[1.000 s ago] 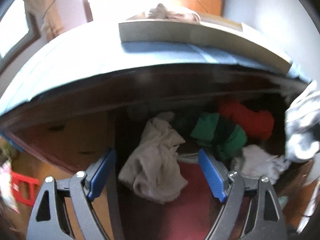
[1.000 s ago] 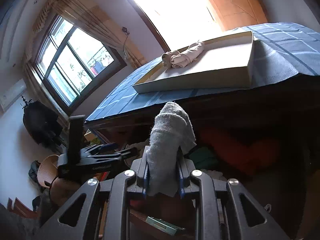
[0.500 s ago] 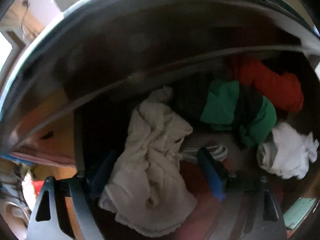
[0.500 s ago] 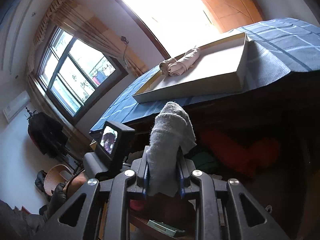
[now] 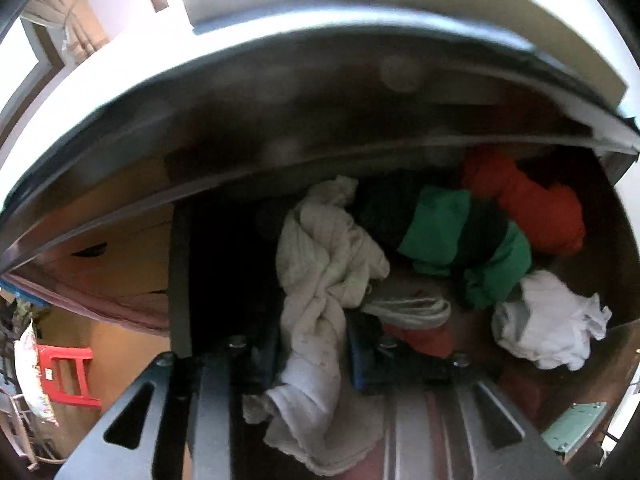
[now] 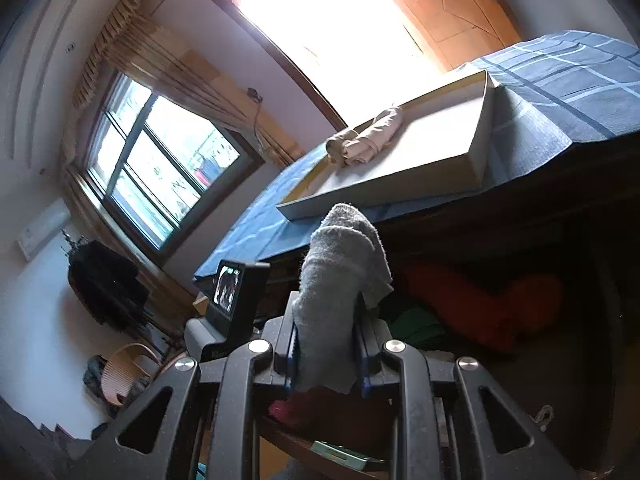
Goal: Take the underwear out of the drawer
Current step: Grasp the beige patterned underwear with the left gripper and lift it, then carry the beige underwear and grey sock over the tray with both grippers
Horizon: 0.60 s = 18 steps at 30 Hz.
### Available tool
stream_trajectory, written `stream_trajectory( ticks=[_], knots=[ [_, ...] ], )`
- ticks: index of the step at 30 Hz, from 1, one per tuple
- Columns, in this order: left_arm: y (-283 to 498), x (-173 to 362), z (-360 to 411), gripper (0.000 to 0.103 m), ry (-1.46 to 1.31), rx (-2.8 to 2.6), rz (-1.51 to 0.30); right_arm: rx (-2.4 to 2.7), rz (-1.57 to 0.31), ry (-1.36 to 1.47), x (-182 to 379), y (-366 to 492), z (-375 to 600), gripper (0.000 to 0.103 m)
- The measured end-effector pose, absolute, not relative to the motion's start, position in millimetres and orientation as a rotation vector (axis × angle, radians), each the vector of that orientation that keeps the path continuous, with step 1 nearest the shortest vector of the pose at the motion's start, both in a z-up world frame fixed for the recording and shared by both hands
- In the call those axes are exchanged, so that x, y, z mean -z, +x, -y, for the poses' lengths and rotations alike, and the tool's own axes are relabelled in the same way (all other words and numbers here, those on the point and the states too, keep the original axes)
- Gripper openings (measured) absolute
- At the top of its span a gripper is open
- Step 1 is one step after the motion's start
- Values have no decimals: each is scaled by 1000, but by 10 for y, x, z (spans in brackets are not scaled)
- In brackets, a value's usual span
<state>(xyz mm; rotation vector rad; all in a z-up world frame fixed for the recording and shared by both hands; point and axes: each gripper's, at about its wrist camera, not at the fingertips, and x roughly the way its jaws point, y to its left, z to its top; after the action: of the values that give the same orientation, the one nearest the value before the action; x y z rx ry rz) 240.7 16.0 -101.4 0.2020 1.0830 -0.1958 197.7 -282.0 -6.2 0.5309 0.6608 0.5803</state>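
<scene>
The open drawer (image 5: 180, 280) holds a cream underwear piece (image 5: 324, 264), a green one (image 5: 440, 232), an orange-red one (image 5: 532, 208) and a white one (image 5: 552, 324). My left gripper (image 5: 312, 356) points down into the drawer; its jaws are closing, and the blue pads pinch the lower part of the cream piece between them. My right gripper (image 6: 326, 356) is in front of the drawer, shut on a grey underwear piece (image 6: 340, 272) that stands up out of its jaws. In the right wrist view the drawer's inside is dark, with the orange-red piece (image 6: 480, 304) faintly seen.
A shallow white tray (image 6: 420, 160) with a rolled beige garment (image 6: 368, 140) lies on the blue checked cloth (image 6: 560, 92) over the tabletop above the drawer. The left gripper's camera block (image 6: 236, 292) shows at the left. A red stool (image 5: 64, 372) stands on the floor.
My left gripper went down into the drawer and its wide-apart pads came together around the cream piece. My right gripper kept its hold on the grey piece and drifted slightly.
</scene>
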Motion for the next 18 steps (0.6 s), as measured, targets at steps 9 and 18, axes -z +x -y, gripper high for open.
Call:
stream_trajectory(
  ticks=[9,18],
  knots=[
    [1879,589,-280,25,21,270,-938,-575,-640,554,27,1913,2858,25],
    [1674,295,-531,25,-77,352,-868,-568,-622,516,-63,1855,2792,25]
  ],
)
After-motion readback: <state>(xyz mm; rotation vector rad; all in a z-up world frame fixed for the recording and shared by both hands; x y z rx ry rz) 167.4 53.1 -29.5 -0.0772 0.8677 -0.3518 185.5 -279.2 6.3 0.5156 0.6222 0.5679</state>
